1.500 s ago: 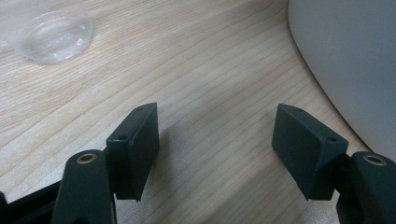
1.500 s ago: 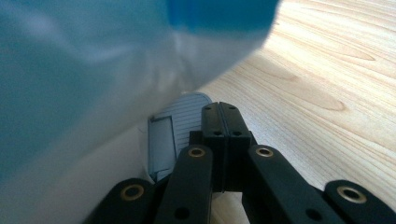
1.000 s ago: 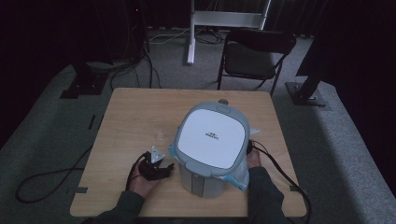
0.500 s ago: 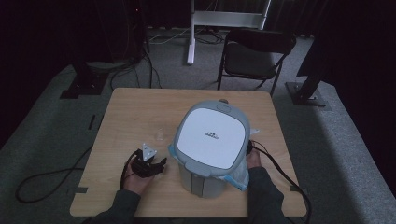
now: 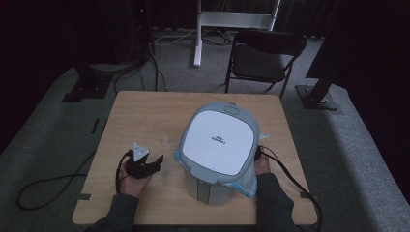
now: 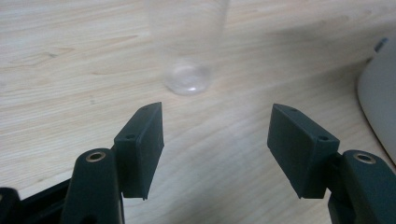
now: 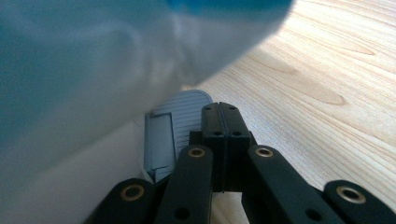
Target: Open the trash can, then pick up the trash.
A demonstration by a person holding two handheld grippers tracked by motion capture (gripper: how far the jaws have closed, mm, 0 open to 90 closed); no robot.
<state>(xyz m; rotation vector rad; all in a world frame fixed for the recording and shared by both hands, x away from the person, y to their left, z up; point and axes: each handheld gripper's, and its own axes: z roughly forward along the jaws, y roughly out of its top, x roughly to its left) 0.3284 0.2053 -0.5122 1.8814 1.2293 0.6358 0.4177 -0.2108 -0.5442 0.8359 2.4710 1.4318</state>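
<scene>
A clear plastic cup [image 5: 166, 140] stands upright on the wooden table [image 5: 145, 108], left of a big grey appliance with a white lid [image 5: 220, 140]. My left gripper [image 5: 155, 161] hovers near the table's front left, held in a hand. In the left gripper view its jaws stand wide open [image 6: 217, 126] with nothing between them, and the cup [image 6: 189, 51] is a short way ahead, untouched. My right gripper [image 7: 225, 112] is shut on nothing, its pads pressed together beside a grey ribbed part [image 7: 180, 114] low on the appliance's right side.
Pale blue and white plastic [image 5: 244, 183] hangs around the appliance below its lid. Cables [image 5: 48, 186] trail off the table's front to both sides. A black folding chair [image 5: 263, 58] and stand bases sit on the carpet behind the table.
My left gripper has drawn back to the left and lifted a little, away from the cup, which stays where it stood. The right hand and appliance have not moved.
</scene>
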